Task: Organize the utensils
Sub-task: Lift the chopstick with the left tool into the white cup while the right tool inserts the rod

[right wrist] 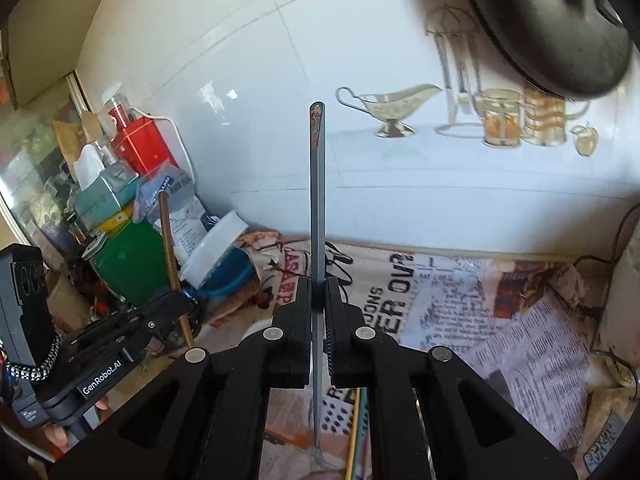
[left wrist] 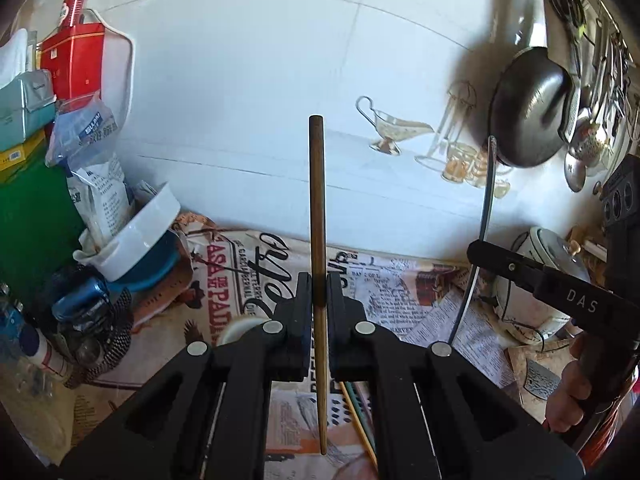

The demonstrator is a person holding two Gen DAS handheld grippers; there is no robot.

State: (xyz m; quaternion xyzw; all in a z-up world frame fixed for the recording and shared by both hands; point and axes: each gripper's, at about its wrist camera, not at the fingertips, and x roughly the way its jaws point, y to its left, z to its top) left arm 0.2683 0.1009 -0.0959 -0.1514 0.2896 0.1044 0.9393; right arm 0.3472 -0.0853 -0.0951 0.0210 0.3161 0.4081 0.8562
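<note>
**Both tongs gripping upright utensils above the bench**

The left tongs (left wrist: 319, 292) are clamped narrow on a wooden chopstick (left wrist: 317, 200). Its long axis runs vertically up the centre of the frame, blunt end topmost.

The right tongs (right wrist: 319, 296) are pinched on a slim metal fork (right wrist: 317, 200), also vertical at centre frame, decorated handle end up, tines at the bottom.

Beneath both lies the newspaper-covered bench (right wrist: 500, 320).
</note>
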